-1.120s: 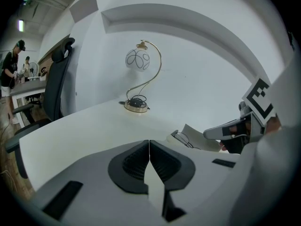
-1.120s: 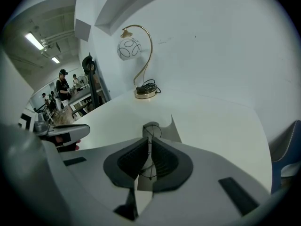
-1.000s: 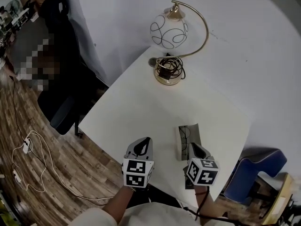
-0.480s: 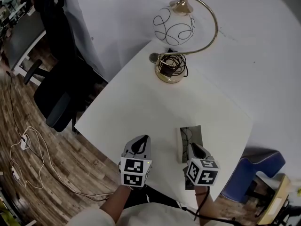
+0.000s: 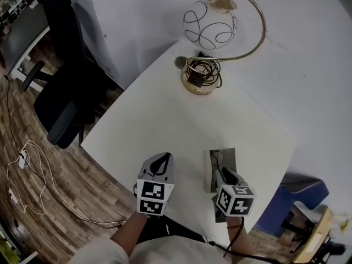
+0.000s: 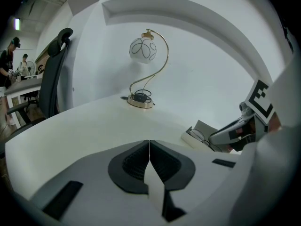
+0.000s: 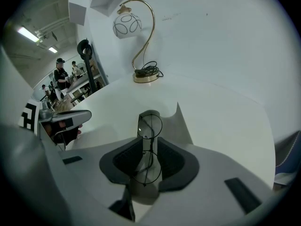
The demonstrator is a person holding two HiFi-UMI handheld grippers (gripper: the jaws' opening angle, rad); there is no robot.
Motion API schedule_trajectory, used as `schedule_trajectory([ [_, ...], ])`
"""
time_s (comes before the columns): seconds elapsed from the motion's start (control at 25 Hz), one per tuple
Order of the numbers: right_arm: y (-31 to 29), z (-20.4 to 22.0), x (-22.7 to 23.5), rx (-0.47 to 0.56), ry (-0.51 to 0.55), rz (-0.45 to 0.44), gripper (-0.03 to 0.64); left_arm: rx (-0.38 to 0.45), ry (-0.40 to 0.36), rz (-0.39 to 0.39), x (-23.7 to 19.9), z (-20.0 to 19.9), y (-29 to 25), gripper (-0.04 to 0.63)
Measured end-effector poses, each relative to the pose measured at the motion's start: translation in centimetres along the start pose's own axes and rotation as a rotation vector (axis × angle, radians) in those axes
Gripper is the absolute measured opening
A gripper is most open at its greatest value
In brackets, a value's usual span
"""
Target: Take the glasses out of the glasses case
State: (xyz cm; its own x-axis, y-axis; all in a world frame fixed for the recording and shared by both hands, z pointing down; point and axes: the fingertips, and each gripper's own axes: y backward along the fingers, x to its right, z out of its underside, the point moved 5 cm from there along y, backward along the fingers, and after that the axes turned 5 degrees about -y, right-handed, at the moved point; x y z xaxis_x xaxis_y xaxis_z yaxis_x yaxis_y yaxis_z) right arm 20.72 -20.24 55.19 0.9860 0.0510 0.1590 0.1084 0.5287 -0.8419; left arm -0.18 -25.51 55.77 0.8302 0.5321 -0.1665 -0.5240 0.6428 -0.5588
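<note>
An open grey glasses case (image 5: 226,155) lies near the white table's (image 5: 165,120) front right edge, with thin round wire glasses (image 5: 216,159) in it. My right gripper (image 5: 223,172) is at the case's near end. In the right gripper view its jaws (image 7: 149,143) stand narrow, pinching the case's near wall (image 7: 181,126), and the glasses (image 7: 149,125) lie over the pads. To the case's left, my left gripper (image 5: 163,158) rests over the table; its pads (image 6: 149,143) meet with nothing between them. The left gripper view shows the case (image 6: 203,127) and the right gripper (image 6: 230,133) at its right.
A brass arc lamp with a white globe (image 5: 209,29) and a coiled cord on its base (image 5: 199,81) stands at the table's far corner. A black office chair (image 5: 55,109) is to the left, a blue chair (image 5: 291,202) to the right, and cables (image 5: 27,164) lie on the wooden floor.
The head camera has shifted, so the lamp and table sit a little differently in view. Both grippers and the case keep their places relative to each other.
</note>
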Motion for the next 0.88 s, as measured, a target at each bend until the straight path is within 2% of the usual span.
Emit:
schedule_trajectory([
  [0.32,-1.1,0.1,0.1,-0.085,0.027,-0.010,0.110,0.001,-0.013,0.002,-0.2,-0.2,-0.7,0.020],
  [0.88,-2.1,-0.1,0.1,-0.154,0.019,-0.018,0.092,0.027,0.001,-0.025,-1.2,-1.4,-0.7,0.020],
])
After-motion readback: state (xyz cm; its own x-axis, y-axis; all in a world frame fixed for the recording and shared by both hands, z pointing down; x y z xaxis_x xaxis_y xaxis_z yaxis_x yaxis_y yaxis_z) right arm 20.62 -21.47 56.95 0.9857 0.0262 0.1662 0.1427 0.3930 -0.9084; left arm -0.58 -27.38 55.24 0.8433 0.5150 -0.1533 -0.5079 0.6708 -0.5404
